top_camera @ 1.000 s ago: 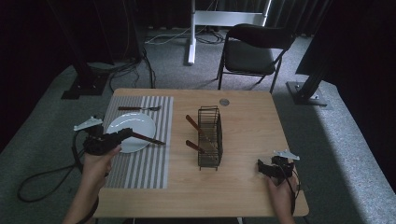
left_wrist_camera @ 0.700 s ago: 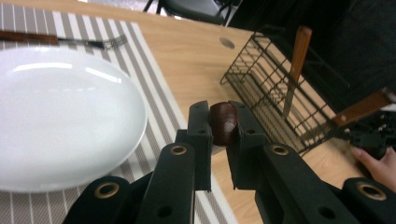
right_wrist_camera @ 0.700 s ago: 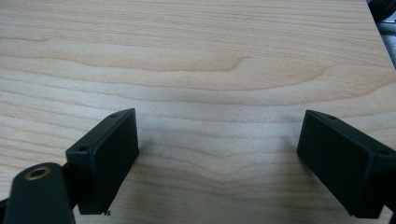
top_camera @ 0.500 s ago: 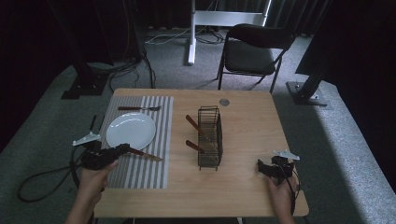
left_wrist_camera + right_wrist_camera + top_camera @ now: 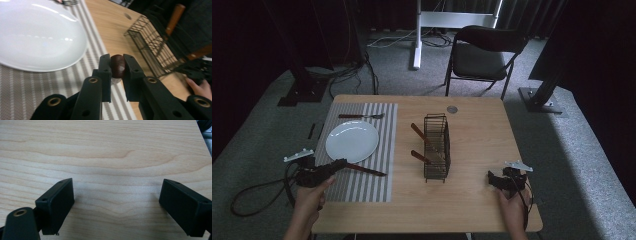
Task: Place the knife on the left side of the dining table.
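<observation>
The left gripper (image 5: 329, 167) clamps the brown handle of a knife (image 5: 362, 169), seen pinched between its jaws in the left gripper view (image 5: 117, 65). The jaws have just eased slightly, yet the handle remains gripped between them. The knife lies just below the plate (image 5: 352, 140), blade pointing away from the gripper along the plate's near rim, over the striped mat (image 5: 362, 185). This low, level hold suits laying the knife beside the plate. A fork (image 5: 360, 116) lies on the mat on the far side of the plate. A wire rack (image 5: 436, 147), right of the plate, holds two more brown-handled utensils. The right gripper (image 5: 500, 180), well right of the plate, rests with jaws spread and empty over bare table (image 5: 105, 152), probably waiting. No brand, label or writing is legible.
</observation>
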Available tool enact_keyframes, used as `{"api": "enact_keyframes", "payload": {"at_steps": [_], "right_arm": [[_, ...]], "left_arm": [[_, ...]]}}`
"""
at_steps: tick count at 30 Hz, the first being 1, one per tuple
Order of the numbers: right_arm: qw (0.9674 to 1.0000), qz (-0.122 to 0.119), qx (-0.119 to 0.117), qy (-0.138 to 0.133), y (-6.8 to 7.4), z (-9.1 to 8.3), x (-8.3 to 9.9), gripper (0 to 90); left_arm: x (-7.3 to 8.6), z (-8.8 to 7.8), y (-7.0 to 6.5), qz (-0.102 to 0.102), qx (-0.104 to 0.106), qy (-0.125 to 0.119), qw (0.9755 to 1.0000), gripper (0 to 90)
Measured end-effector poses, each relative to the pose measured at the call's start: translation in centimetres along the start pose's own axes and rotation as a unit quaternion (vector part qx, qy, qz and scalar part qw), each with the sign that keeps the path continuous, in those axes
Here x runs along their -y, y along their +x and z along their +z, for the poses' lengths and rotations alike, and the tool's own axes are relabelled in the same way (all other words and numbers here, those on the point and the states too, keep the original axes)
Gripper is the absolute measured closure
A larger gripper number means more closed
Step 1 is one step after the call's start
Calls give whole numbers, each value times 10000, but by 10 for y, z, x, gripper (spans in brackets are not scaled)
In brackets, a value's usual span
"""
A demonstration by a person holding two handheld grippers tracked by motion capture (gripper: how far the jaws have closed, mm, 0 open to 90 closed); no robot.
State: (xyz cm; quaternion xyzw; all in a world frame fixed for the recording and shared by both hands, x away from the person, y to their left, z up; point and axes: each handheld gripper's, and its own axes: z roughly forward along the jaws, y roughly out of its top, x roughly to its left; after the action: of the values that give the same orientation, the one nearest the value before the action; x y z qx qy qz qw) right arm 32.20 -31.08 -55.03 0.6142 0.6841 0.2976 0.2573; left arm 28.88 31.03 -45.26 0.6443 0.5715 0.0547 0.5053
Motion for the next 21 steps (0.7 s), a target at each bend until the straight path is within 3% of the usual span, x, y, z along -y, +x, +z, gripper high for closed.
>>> {"api": "enact_keyframes", "payload": {"at_steps": [3,8,13,21], "right_arm": [[10000,-1,0,0,0,0,0,119],[10000,0,0,1,0,0,0,119],[10000,0,0,0,0,0,0,119],[10000,0,0,1,0,0,0,119]], "left_arm": [[3,1,8,-125,-110,-36,9999,742],[9,3,19,-147,-447,-74,9989,675],[14,6,29,-192,-580,-35,9981,631],[23,15,44,-235,-1039,200,9941,501]]}}
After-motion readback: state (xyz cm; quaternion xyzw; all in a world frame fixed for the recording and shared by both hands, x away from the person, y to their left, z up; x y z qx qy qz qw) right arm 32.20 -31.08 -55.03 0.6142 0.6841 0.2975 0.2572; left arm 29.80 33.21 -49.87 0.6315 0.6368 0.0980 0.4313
